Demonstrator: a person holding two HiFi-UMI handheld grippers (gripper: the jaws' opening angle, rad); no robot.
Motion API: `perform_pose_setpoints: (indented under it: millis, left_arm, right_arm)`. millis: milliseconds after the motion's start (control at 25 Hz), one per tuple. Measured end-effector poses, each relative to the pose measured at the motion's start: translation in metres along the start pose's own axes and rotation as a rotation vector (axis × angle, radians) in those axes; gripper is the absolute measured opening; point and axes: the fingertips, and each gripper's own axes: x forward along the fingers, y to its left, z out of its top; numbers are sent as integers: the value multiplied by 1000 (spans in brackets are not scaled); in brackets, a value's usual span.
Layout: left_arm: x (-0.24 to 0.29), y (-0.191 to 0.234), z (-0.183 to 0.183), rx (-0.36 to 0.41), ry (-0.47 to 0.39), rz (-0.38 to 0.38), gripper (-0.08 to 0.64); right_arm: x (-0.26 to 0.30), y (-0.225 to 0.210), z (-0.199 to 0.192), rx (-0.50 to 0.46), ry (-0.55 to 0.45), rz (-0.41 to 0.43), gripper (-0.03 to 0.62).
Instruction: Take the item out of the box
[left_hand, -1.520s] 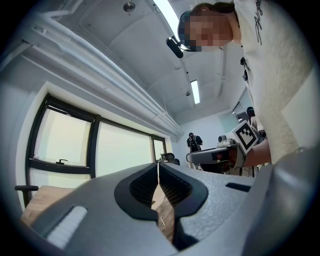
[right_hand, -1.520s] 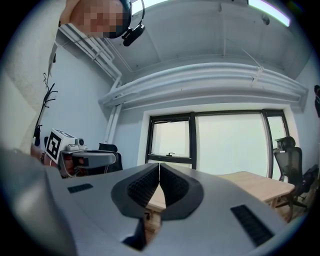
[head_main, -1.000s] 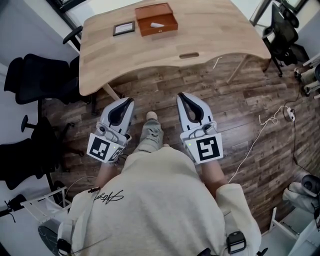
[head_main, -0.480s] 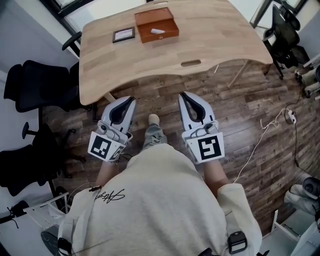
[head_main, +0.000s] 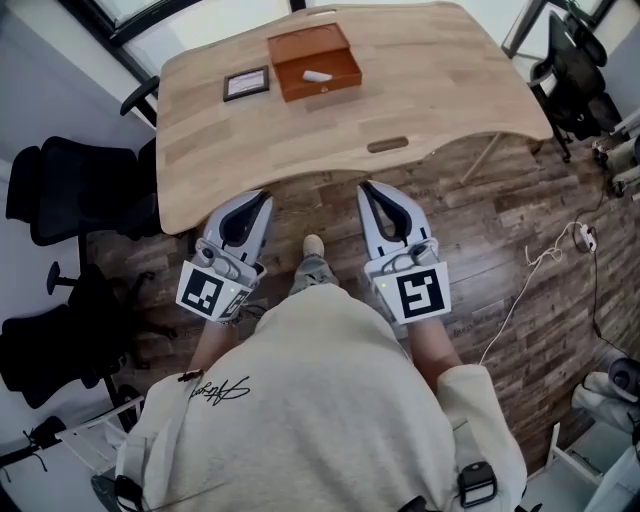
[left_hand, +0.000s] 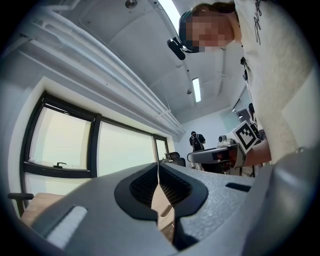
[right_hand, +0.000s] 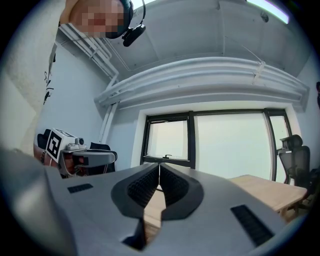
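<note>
Since the small white item (head_main: 317, 76) lies inside the brown box (head_main: 325, 91), up top & a bit left of mid in the head view, the job looks like it hasn't begun yet. Box is open on top, so I think nothing needs lifting off first. Just left of the box sits a little dark framed card (head_main: 246, 84), near it but not touching. Both rest on the far part of the wood table (head_main: 430, 90), which fills the top of the pic. Near the table's front edge is a thin slot (head_main: 387, 145). Below that edge, over the wood floor, are the tongs: L gripper (head_main: 264, 198) at mid-left, R gripper (head_main: 364, 187) at mid-right, side by side & well apart from the box. Each gripper view shows its jaws pressed tight together w/ nothing between them, so both are empty. What's left, I'd guess: get to the box, spread one pair of jaws, pinch the item, lift it out. That's nearly all of it. Count: 1 item, 1 box, 1 card, 1 table, 2 tongs, at least 3 black chairs (2 at left (head_main: 70, 190), 1 at upper right), 1 white cable (head_main: 535, 265) on the floor at right.
</note>
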Motion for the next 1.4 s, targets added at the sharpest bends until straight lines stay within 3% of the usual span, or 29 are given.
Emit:
perform_pose_setpoints:
  millis: [640,1400]
  left_arm:
    - [60,87,-24,-39,0,-26,11]
    - [126,185,-40,-30,-2,-71,11]
  right_arm:
    - [89,-45,-7,6,25,-34,12]
    - [202,-86,-9,7,21,-54,12]
